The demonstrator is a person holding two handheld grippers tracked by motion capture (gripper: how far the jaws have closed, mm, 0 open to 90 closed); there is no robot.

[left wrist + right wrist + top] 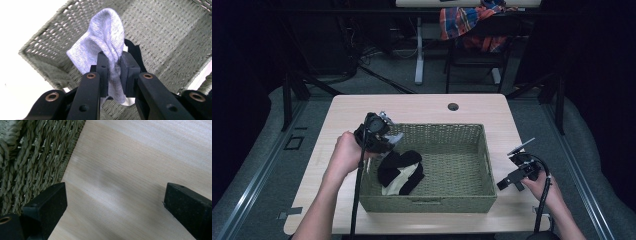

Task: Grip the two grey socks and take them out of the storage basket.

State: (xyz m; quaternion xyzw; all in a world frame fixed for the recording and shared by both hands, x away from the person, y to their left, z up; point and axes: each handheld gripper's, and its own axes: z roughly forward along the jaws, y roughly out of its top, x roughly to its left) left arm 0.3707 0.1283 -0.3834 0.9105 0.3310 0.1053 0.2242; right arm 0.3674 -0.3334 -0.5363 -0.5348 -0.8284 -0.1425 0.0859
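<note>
Over the woven basket (486,150), the left gripper (113,62) pinches a pale grey sock (105,35), while the right gripper (115,202) rests beside it, jaws spread wide.

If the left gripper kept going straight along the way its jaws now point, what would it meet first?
Most likely the woven basket. The left gripper, shut on a light grey sock, points into the basket's inside near a corner. A black garment lies just behind the jaws and might be touched first; depth is unclear.

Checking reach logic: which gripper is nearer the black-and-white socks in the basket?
Left. The left gripper, shut on a grey sock, sits just above the black-and-white socks; the right gripper is open outside the basket.
</note>
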